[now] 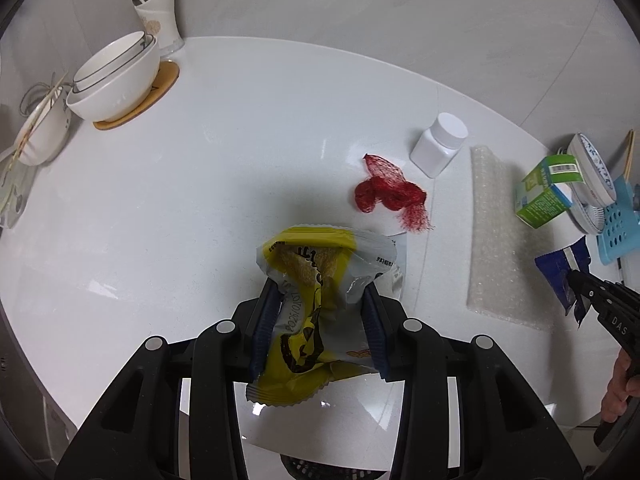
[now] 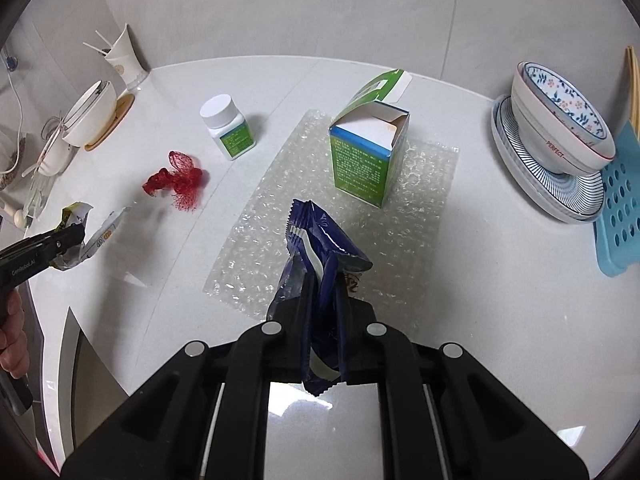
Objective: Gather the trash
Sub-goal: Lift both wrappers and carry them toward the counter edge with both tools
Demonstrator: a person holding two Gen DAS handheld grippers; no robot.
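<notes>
While the left gripper (image 1: 320, 292) clamps the yellow wrapper (image 1: 316, 276) mid-body above the white counter (image 1: 200, 180), the film looks light, crinkly and slippery; the crumpled waist should hold best. Red mesh netting (image 1: 390, 196), white bottle (image 1: 438, 144) and bubble wrap (image 1: 500, 240) lie beyond, clear of it.

Right wrist view: right gripper (image 2: 324, 280) pinched narrow on the blue wrapper (image 2: 320, 248), raised over the bubble wrap. Open green carton (image 2: 366, 156) stands just behind; stacked bowls (image 2: 560, 136) at the right.

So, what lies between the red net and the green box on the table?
The white bottle and the near edge of the bubble wrap; the right wrist view shows the red net and green box.
</notes>
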